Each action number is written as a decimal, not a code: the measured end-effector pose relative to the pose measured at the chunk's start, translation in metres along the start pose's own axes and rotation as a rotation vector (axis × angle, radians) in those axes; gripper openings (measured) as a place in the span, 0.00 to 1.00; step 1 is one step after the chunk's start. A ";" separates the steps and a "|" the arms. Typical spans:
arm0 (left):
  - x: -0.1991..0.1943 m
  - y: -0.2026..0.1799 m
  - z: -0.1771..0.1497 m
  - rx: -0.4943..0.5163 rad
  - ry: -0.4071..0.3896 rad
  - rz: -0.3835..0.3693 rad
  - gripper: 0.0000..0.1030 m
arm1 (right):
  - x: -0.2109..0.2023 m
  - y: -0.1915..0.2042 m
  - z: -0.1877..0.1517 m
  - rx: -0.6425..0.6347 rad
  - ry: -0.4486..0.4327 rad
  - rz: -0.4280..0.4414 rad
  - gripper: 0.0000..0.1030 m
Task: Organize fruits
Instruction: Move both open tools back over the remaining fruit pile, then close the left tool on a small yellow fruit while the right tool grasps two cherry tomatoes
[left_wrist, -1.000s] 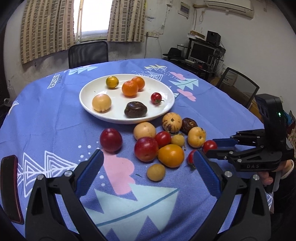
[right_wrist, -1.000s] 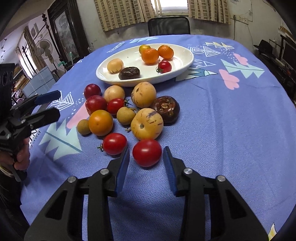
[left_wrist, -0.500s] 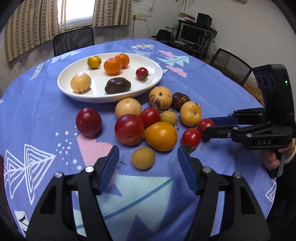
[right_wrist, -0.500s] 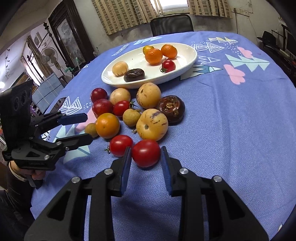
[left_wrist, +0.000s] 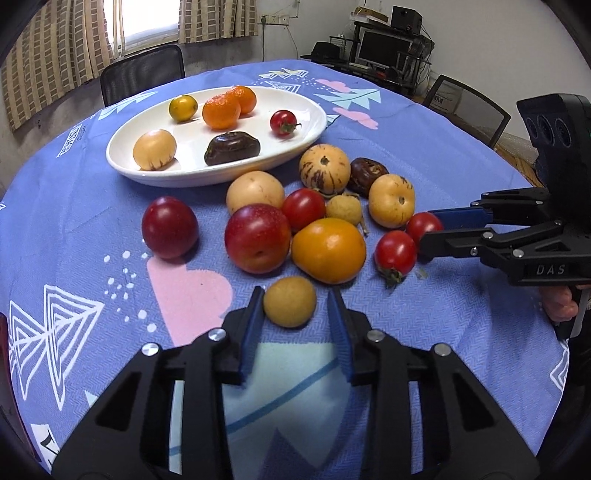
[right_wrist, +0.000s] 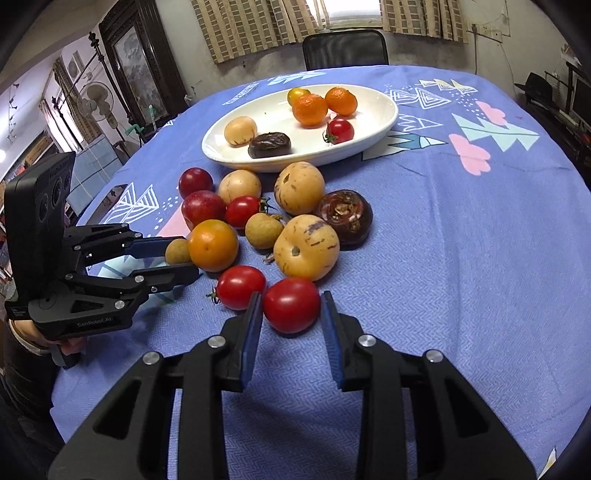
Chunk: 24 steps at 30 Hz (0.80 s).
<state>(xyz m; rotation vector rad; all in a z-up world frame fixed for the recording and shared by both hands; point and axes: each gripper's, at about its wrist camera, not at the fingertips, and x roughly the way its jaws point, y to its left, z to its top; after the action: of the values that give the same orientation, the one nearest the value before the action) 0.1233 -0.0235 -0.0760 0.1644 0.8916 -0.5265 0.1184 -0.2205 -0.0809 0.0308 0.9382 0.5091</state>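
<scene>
While the small tan longan (left_wrist: 290, 301) is nearly round, with no long axis to speak of, the red tomato (right_wrist: 291, 304) is a little wider than tall and shows no stem from the right wrist view. The left gripper (left_wrist: 295, 306) brackets the longan with its blue pads narrowly apart: the left pad looks just against the skin, while a thin gap shows on the right. The right gripper (right_wrist: 291, 314) straddles the tomato in the same way, jaws narrowed, left pad touching or nearly so, a slim gap at the right. Both fruits sit on the blue patterned tablecloth (right_wrist: 461, 240), at the near edge of a loose cluster of plums, pale striped melons, an orange tomato (left_wrist: 328, 249) and dark water chestnuts. Beyond it, a white oval plate (left_wrist: 122, 162) carries two tangerines, a cherry tomato and others.
</scene>
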 end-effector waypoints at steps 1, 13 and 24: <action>0.000 0.000 0.000 -0.001 -0.001 0.000 0.35 | 0.001 0.001 0.000 -0.004 0.004 -0.001 0.31; -0.001 0.004 0.000 -0.021 -0.006 0.000 0.28 | 0.003 0.003 0.000 -0.020 0.008 -0.031 0.31; -0.011 0.006 0.001 -0.037 -0.036 -0.021 0.28 | -0.013 0.006 0.001 -0.034 -0.018 -0.040 0.31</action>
<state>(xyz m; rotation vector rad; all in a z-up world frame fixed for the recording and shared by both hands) 0.1219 -0.0143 -0.0670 0.1117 0.8681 -0.5302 0.1105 -0.2204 -0.0687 -0.0139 0.9102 0.4869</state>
